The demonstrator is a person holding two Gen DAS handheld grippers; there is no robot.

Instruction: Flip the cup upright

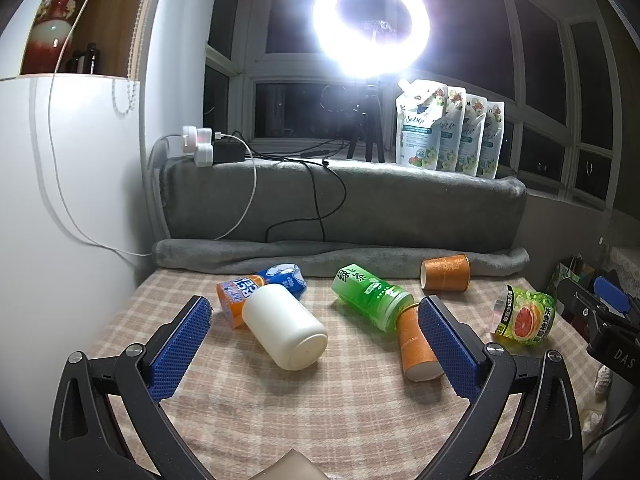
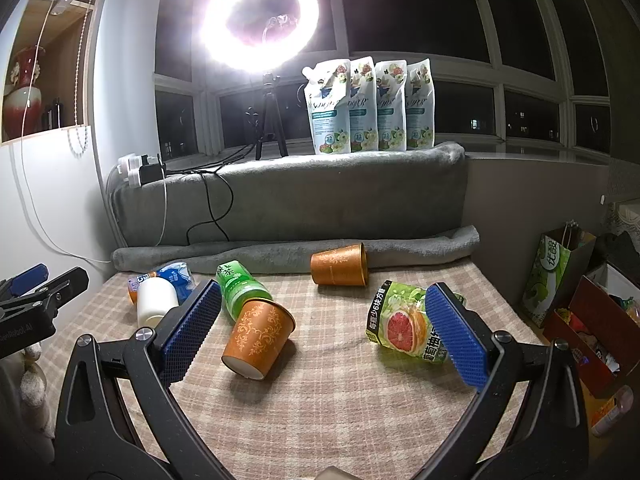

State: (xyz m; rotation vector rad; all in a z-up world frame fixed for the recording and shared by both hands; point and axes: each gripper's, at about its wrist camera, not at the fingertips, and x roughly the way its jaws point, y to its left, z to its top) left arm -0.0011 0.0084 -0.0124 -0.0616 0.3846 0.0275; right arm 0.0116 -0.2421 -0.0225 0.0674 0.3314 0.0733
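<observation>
An orange paper cup [image 2: 258, 338] with a pale floral print lies on its side on the checked cloth, base toward me, mouth against a green bottle [image 2: 240, 292]. It also shows in the left wrist view [image 1: 416, 348], partly behind my right finger. A second orange cup [image 2: 340, 268] lies on its side near the grey towel roll; it shows too in the left wrist view [image 1: 445, 273]. A white cup [image 1: 285, 327] lies on its side between the left fingers. My left gripper [image 1: 316, 320] is open and empty. My right gripper [image 2: 322, 312] is open and empty above the near orange cup.
A blue-orange bottle [image 1: 260, 284] lies behind the white cup. A grapefruit-label pack [image 2: 404, 326] lies at the right. A rolled grey towel [image 2: 280, 254], a grey blanket ledge with power strip and cables, a ring light [image 2: 260, 20] and refill pouches stand behind. Bags and boxes [image 2: 592, 308] stand beyond the right edge.
</observation>
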